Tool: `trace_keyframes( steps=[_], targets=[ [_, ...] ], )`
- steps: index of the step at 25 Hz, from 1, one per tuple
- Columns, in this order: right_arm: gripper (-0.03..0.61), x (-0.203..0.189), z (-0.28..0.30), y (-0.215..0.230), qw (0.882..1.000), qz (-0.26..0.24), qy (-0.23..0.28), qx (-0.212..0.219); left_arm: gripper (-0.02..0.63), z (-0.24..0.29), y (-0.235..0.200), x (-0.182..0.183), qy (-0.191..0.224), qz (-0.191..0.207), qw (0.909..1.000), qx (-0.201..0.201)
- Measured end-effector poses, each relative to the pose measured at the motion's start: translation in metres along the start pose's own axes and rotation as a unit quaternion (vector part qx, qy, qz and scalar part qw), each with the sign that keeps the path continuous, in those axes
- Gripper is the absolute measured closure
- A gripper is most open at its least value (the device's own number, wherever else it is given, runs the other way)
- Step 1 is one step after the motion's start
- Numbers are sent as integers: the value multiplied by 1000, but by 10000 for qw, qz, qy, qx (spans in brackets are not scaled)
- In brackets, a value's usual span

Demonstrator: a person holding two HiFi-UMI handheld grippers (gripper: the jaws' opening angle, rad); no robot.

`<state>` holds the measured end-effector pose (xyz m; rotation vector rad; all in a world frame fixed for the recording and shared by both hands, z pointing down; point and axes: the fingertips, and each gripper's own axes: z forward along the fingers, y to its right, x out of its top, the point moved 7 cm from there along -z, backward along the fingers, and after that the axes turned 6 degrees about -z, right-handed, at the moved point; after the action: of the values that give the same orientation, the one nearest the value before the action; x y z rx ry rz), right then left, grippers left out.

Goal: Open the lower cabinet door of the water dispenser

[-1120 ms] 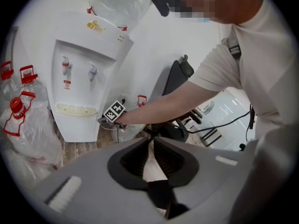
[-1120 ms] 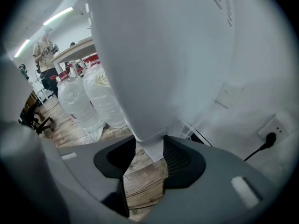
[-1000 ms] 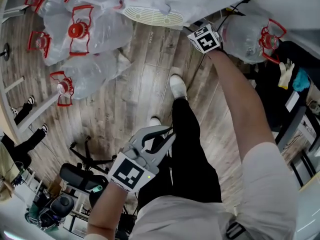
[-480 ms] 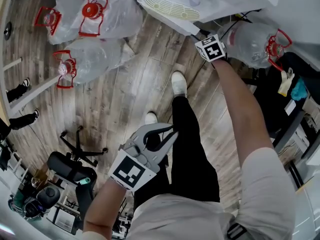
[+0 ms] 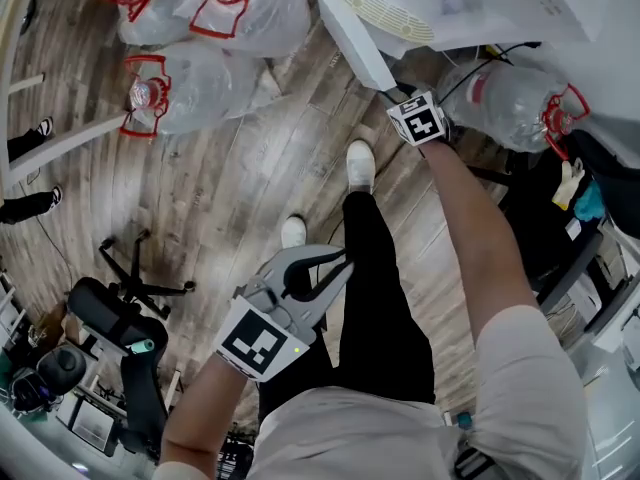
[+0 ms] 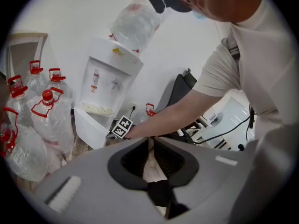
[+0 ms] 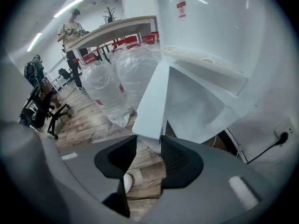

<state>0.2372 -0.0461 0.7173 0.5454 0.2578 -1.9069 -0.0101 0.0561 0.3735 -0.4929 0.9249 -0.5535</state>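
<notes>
Swung outward since earlier: cabinet door (image 7: 152, 97). Your right claw (image 7: 149, 143), jaws just closing, clamps its upright free edge; door runs straight ahead from claw.

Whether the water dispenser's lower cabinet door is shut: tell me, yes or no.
No, in the right gripper view the lower cabinet door stands swung well out from the water dispenser.

The white lower cabinet door (image 7: 152, 99) is standing upright, swinging well out from the white water dispenser (image 6: 108, 76), seemingly hinging along one side.
</notes>
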Motion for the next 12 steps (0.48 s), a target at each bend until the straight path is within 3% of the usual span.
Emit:
trace_keyframes(
  steps=[12],
  targets=[
    [416, 37, 24, -81, 9986, -313, -63, 422, 552, -56, 0, -26, 545, -245, 9971, 477]
  ],
)
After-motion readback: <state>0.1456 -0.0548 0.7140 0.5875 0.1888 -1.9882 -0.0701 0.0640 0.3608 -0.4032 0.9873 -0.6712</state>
